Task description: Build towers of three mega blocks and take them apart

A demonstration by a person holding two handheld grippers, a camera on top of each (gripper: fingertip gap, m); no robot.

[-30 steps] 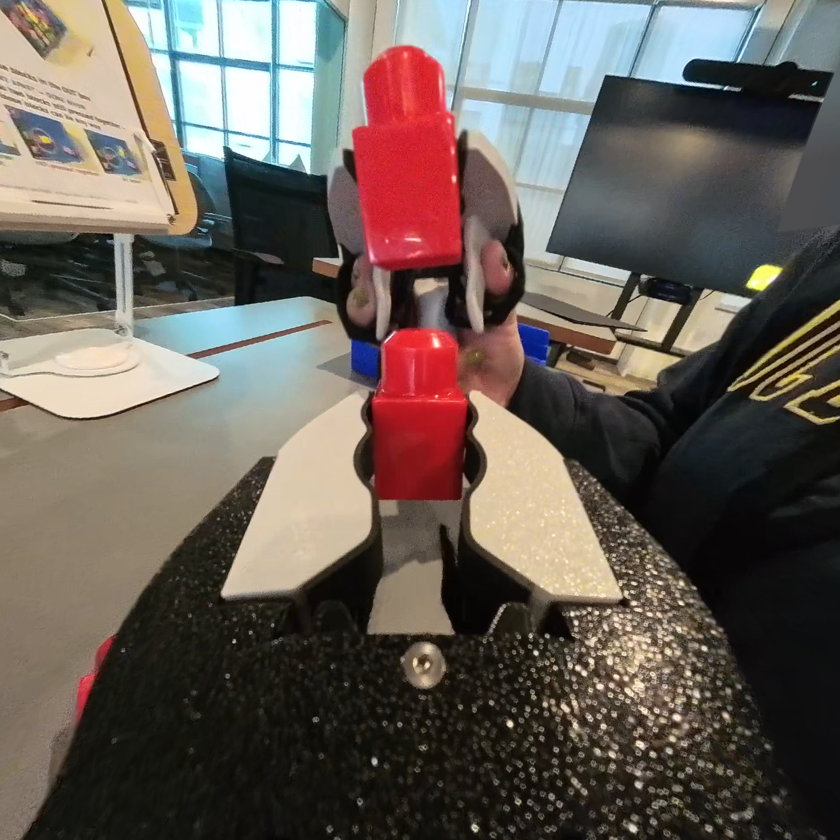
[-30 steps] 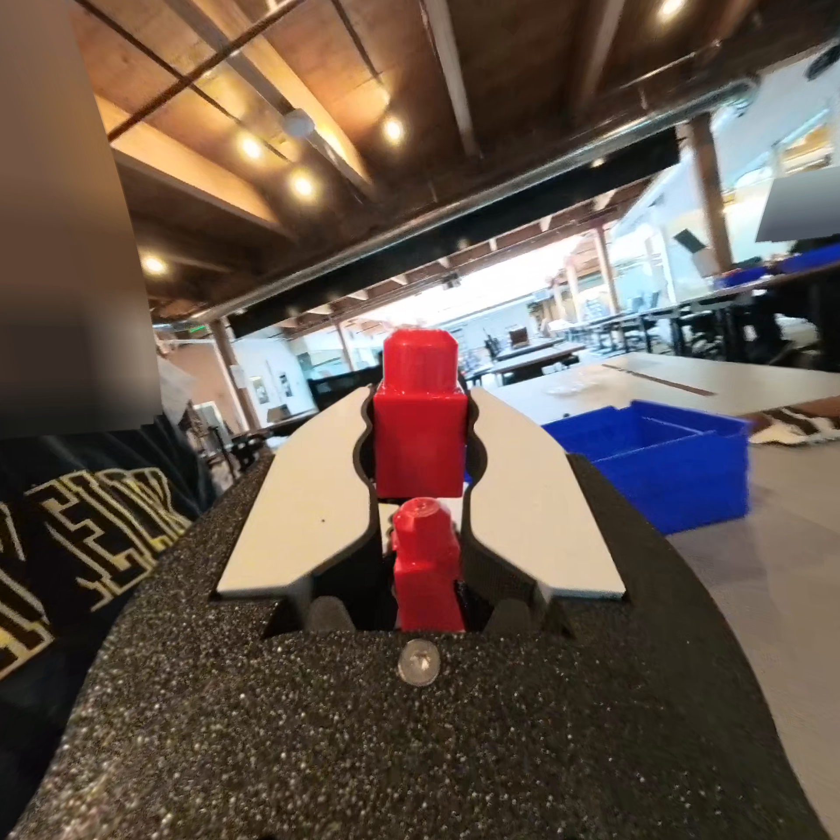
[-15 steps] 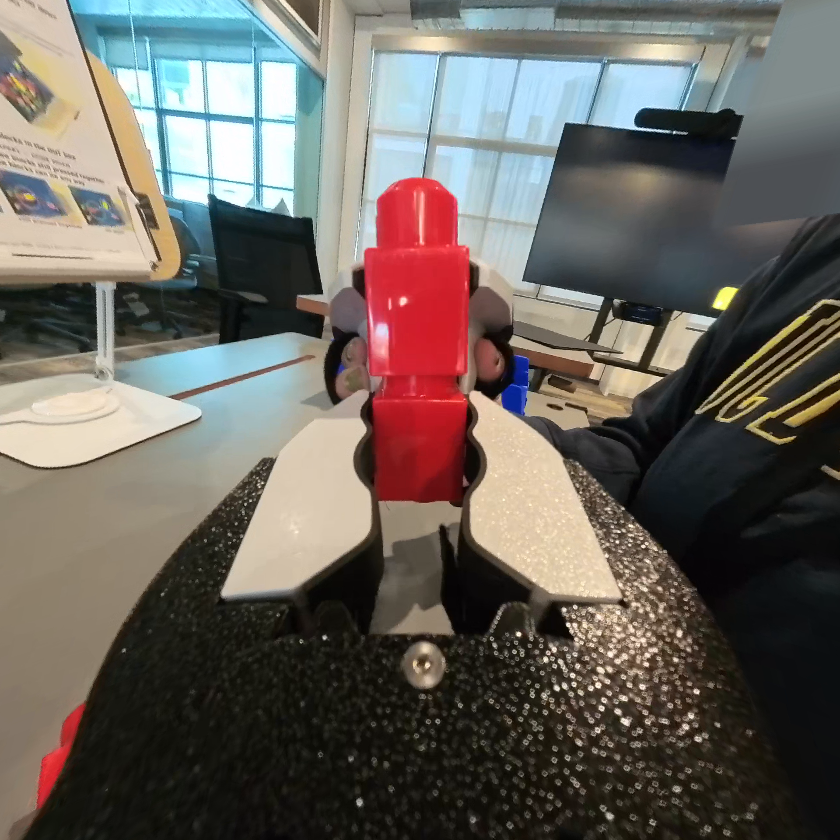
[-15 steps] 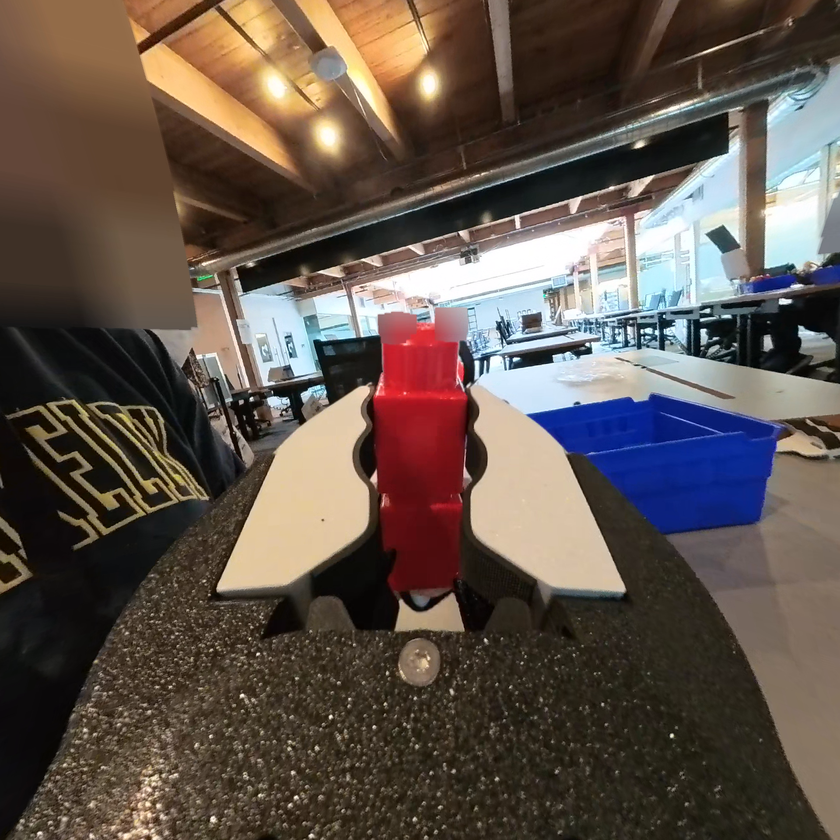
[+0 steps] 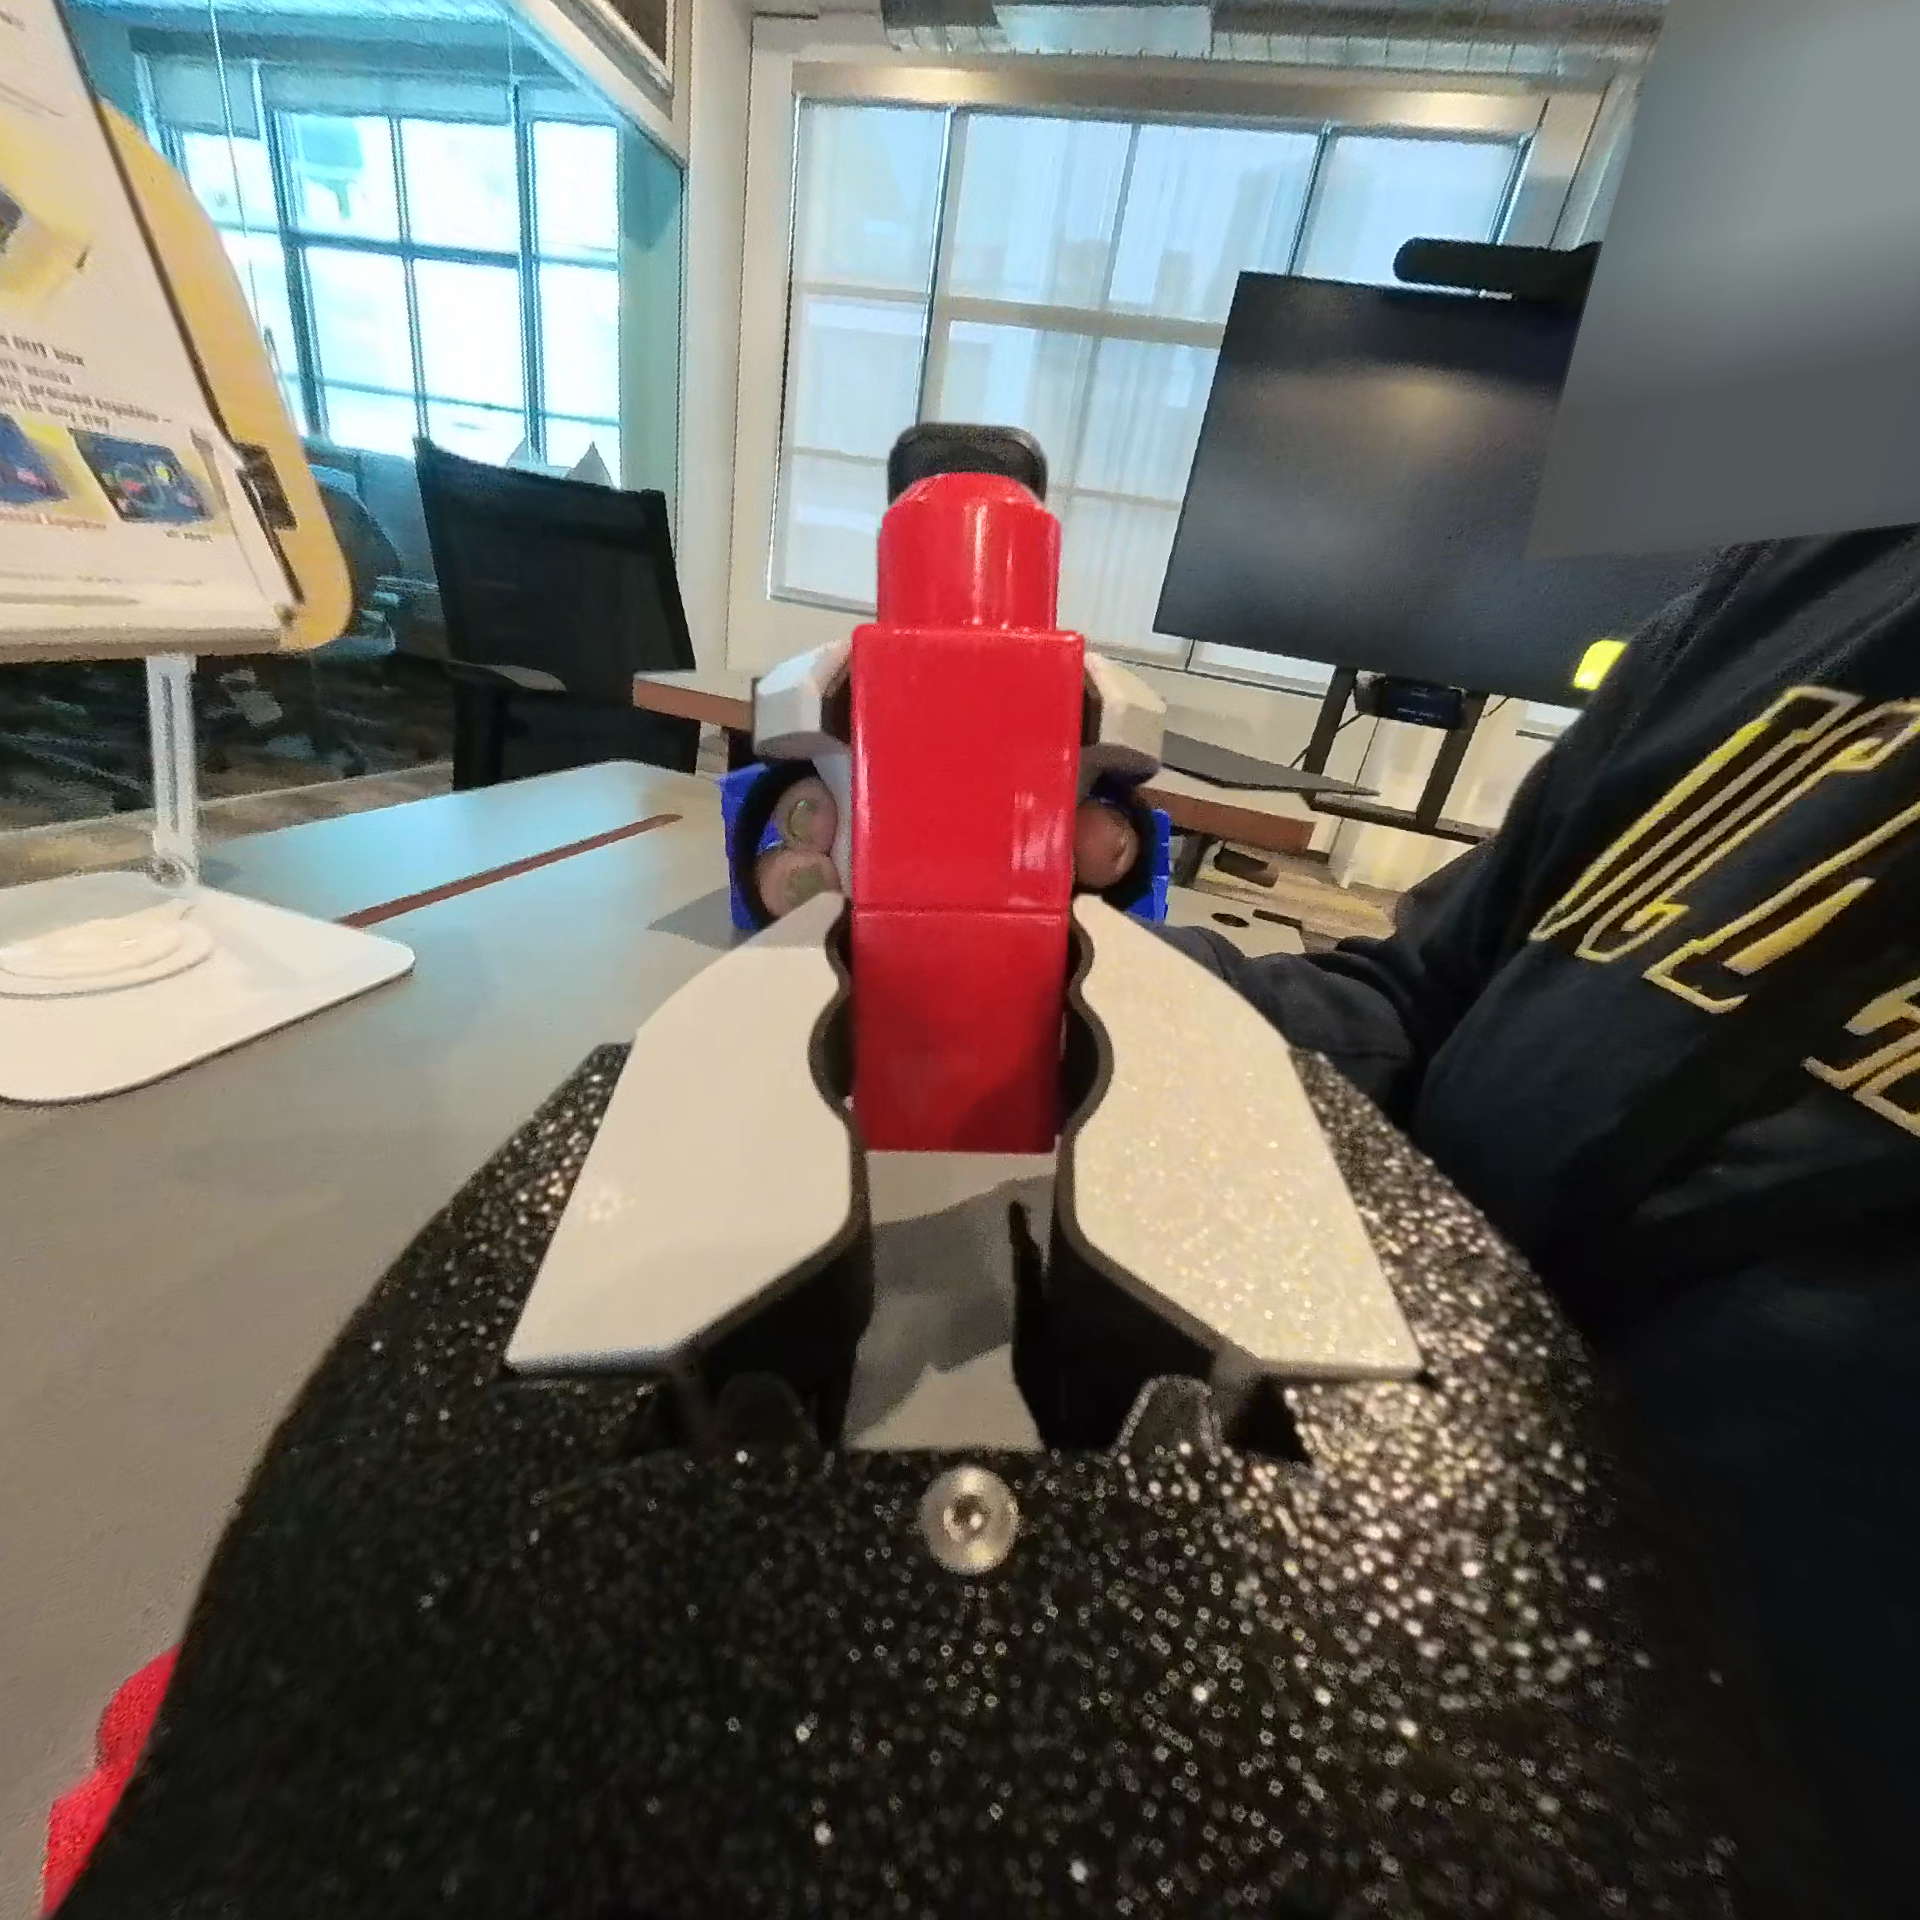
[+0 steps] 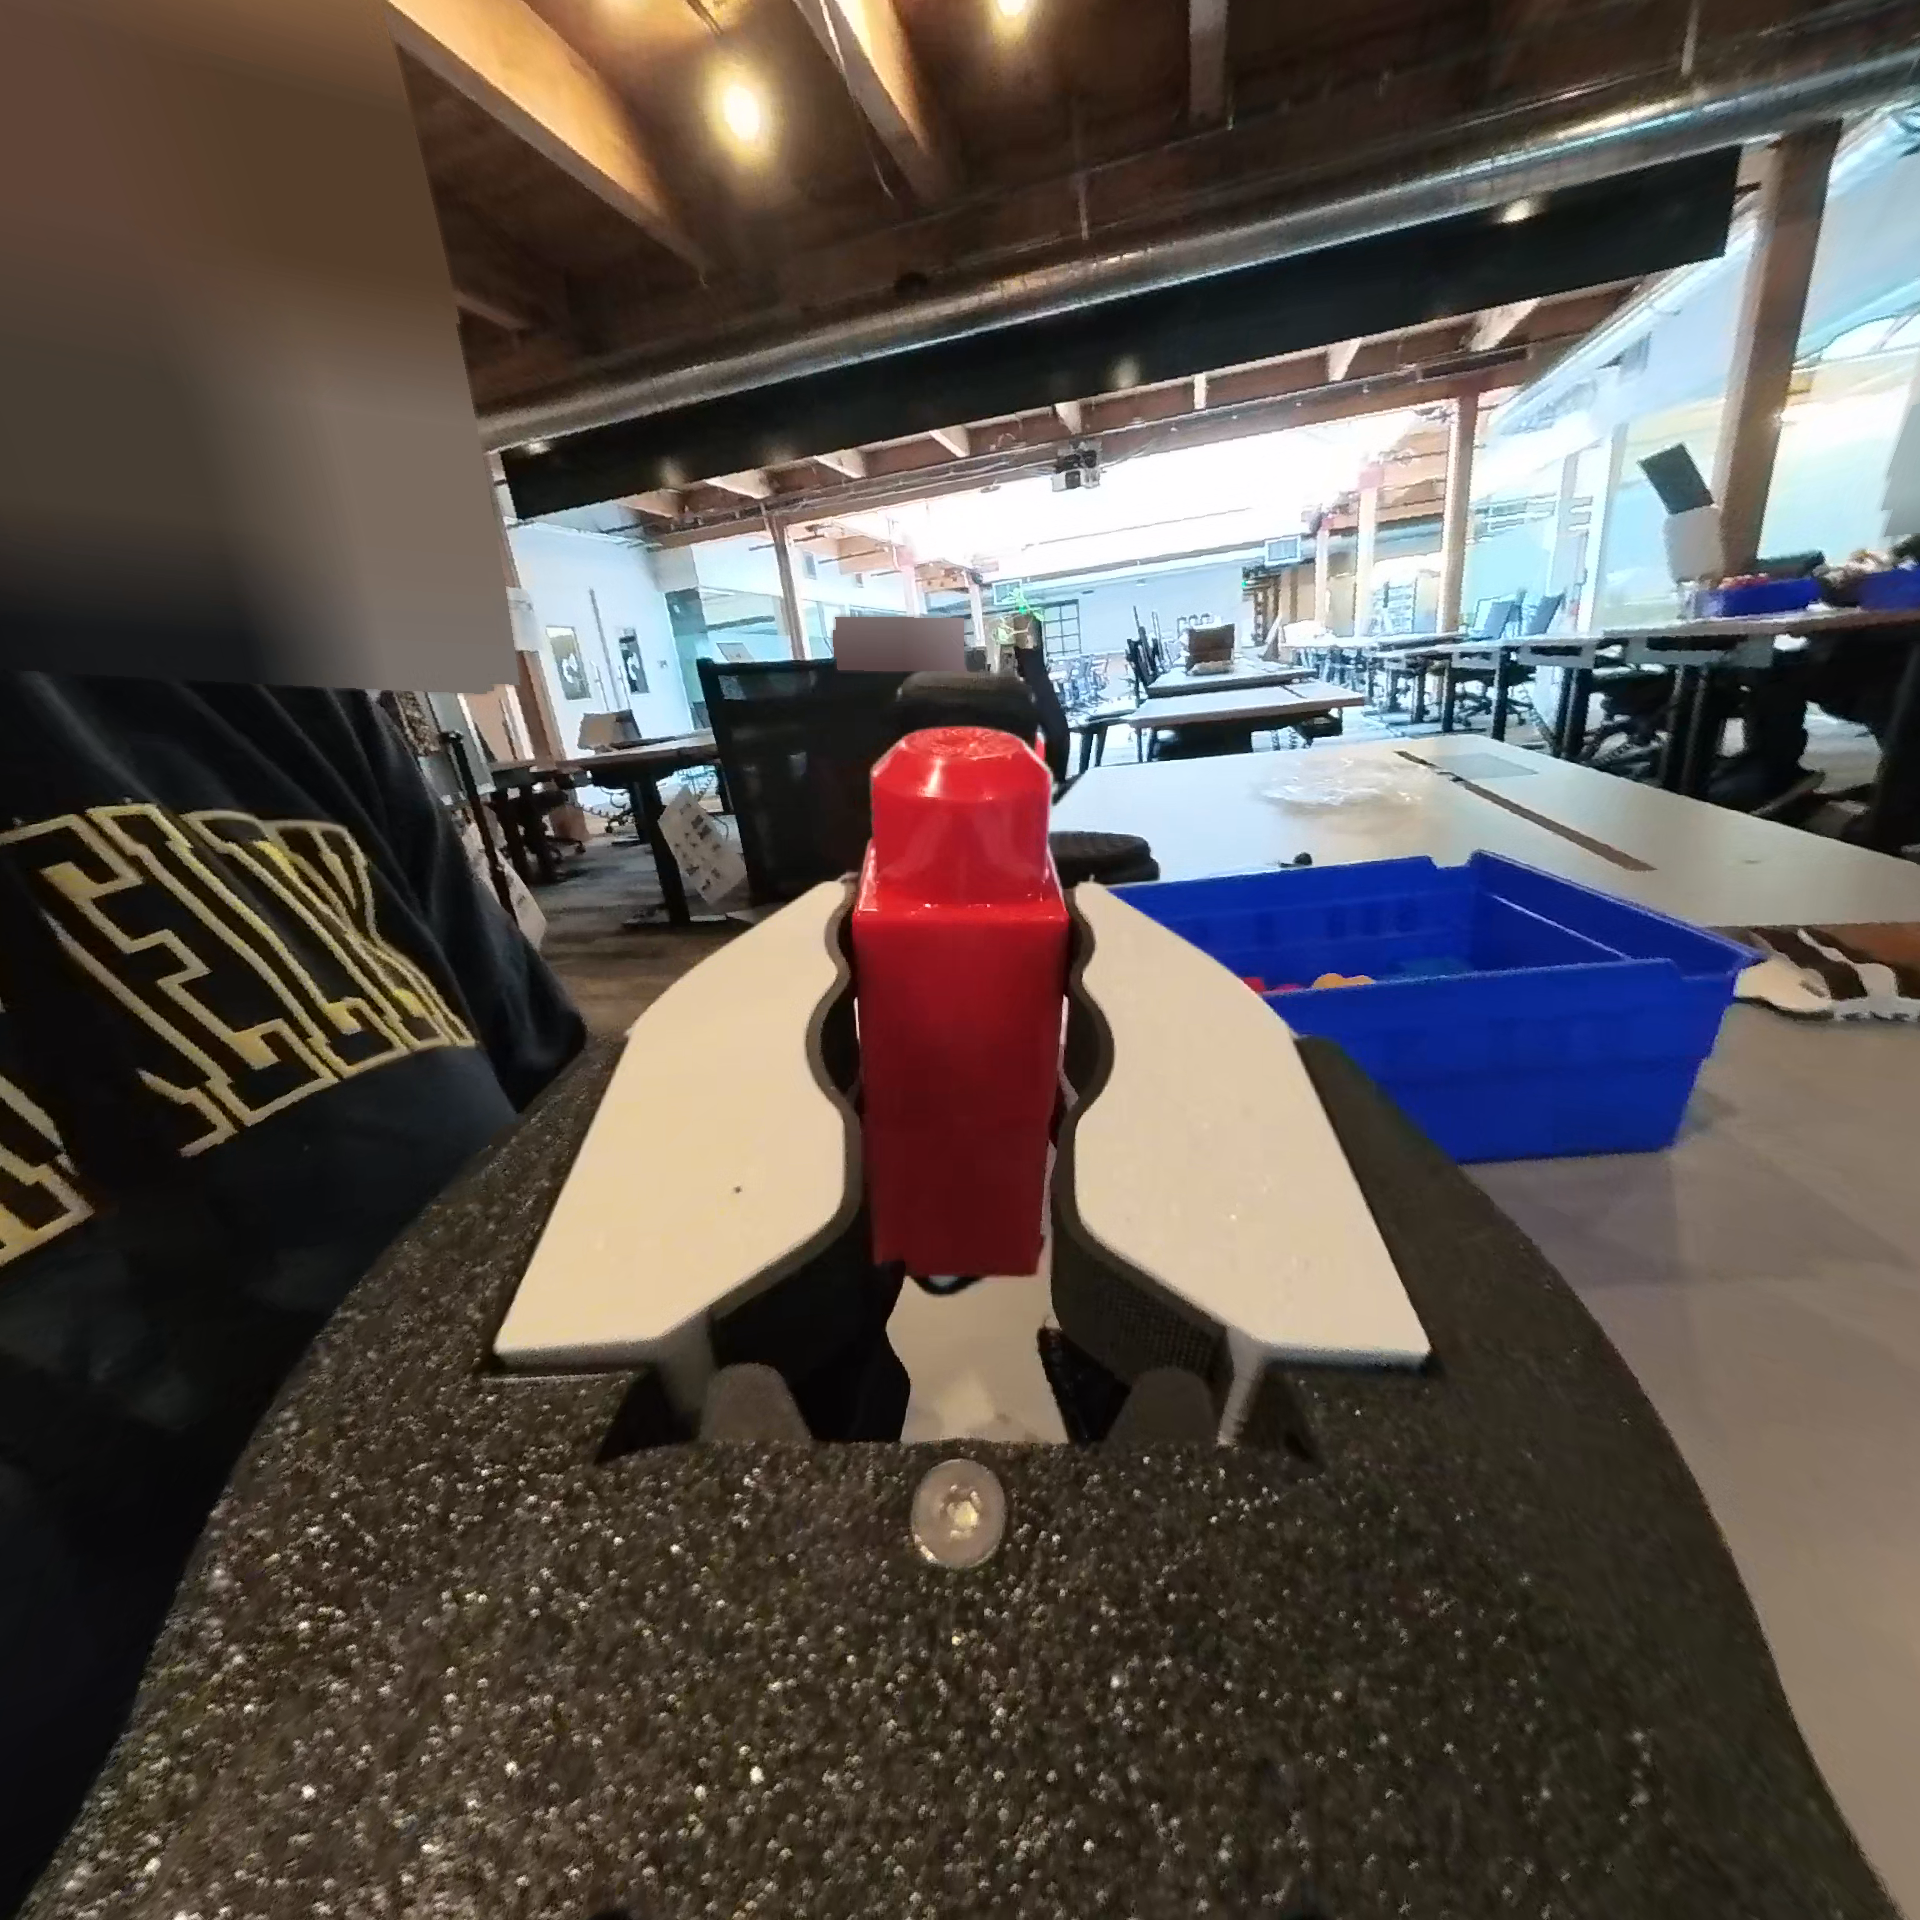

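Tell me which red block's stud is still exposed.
The upper red block, held by the right gripper: its stud stands free on top. The lower red block, in the left gripper, is capped by it.

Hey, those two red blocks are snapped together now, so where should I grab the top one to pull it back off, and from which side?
Grip the upper red block across its flat side walls, coming in level from the far side, as the right gripper does now. The walls are flat and parallel, while the round stud would likely slip. Keep the left gripper clamped on the lower red block.
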